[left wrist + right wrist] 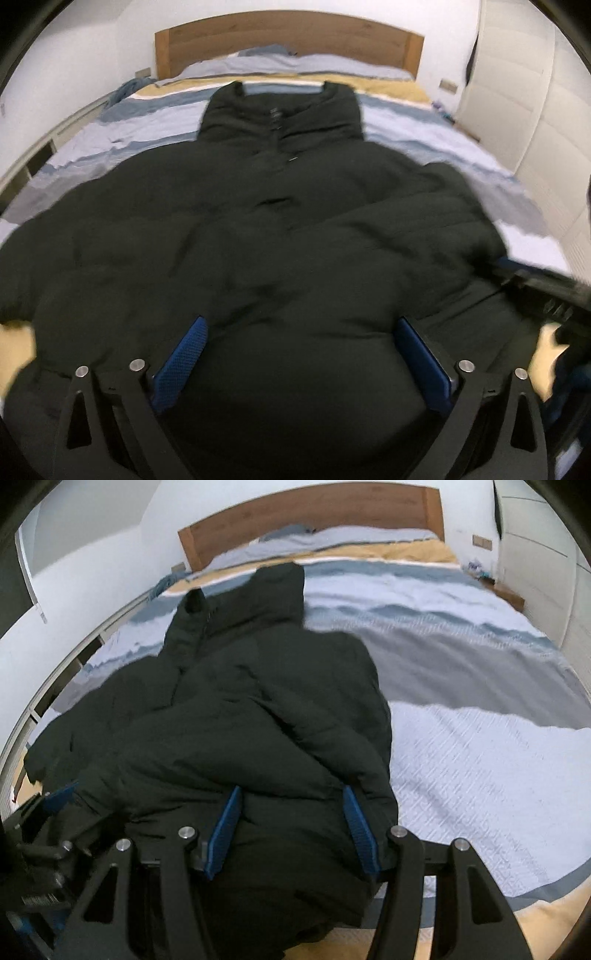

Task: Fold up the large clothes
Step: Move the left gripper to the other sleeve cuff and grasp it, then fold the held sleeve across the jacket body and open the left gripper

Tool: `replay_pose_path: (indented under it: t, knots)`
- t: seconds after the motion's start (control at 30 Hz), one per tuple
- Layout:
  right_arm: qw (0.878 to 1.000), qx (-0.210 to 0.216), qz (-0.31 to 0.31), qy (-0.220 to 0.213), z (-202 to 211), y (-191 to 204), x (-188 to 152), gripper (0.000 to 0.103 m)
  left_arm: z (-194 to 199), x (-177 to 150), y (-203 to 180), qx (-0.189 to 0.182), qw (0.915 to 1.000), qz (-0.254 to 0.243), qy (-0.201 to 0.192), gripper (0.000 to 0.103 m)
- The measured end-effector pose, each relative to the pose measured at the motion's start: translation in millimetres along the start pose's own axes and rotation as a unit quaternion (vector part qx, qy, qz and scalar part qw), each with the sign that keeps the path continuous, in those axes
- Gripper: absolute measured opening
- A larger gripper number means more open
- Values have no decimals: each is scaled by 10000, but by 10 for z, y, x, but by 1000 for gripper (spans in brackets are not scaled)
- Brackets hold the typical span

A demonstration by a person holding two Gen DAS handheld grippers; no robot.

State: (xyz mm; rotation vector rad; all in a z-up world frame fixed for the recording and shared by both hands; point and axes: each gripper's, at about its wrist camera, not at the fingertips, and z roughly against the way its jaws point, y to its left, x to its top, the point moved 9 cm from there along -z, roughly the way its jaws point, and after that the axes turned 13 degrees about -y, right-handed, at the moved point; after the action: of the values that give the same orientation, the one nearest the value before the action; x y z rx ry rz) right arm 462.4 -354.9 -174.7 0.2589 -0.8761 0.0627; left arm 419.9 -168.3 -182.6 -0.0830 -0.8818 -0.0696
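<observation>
A large dark green puffer jacket lies spread on the bed, collar toward the headboard; it also shows in the right wrist view. Its right sleeve is folded across the body. My left gripper is open, its blue-padded fingers wide apart over the jacket's hem. My right gripper is open, its blue pads straddling the hem at the jacket's right side. The right gripper also shows at the right edge of the left wrist view.
The bed has a striped blue, grey and yellow cover and a wooden headboard. White wardrobe doors stand on the right. A low shelf runs along the left side of the bed.
</observation>
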Motion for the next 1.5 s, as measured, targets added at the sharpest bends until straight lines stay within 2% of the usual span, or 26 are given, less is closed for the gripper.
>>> replay_pose_path:
  t: [0.1,0.2,0.37,0.5,0.57,0.67,0.9,1.03,1.1,1.2,1.27,1.33,1.37,1.43,1.5]
  knots:
    - [9996,-190,143,166,31,-26,5,56,103,-18,224,153,9994,-131,274,103]
    - [9988,-380,276,120,250,44,122,56,317,61,338,397,9982,-382,241,103]
    - [9997,-57,137,178,525,384,139,56,466,97,395,374,9982,-370,281,103]
    - [9984,86,-46,554,464,597,-58,56,289,-95,380,172,9967,-422,676,103]
    - [9974,-53,49,711,393,614,-156,56,232,-153,355,89,9953,-551,787,103]
    - [9949,-206,-153,976,307,550,-276,56,211,-202,343,-136,9925,-684,1008,103]
    - [9877,-624,-108,1432,305,547,-266,56,428,-133,446,-414,9885,-791,1223,103]
    - [9851,-840,-225,1482,375,560,-172,56,638,-20,679,-519,9887,-724,1203,103]
    - [9845,-949,-368,1431,464,563,-114,56,716,32,900,-475,9900,-584,1194,103]
    - [9823,-1177,-589,1334,567,559,-5,56,816,78,1430,-280,9916,-119,1255,102]
    - [9797,-1337,-655,1344,608,584,44,56,885,80,1907,-41,9908,362,1301,102]
    - [9782,-1416,-668,1361,632,639,91,56,936,45,2479,322,9864,879,1353,102]
    - [9779,-1438,-677,1356,647,682,127,56,949,5,2738,440,9821,1180,1404,102]
    - [9777,-1462,-695,1337,668,771,194,56,970,-124,3351,624,9634,2114,1525,102]
    - [9774,-1482,-704,1331,665,869,257,56,1018,-251,3966,894,9419,2912,1418,102]
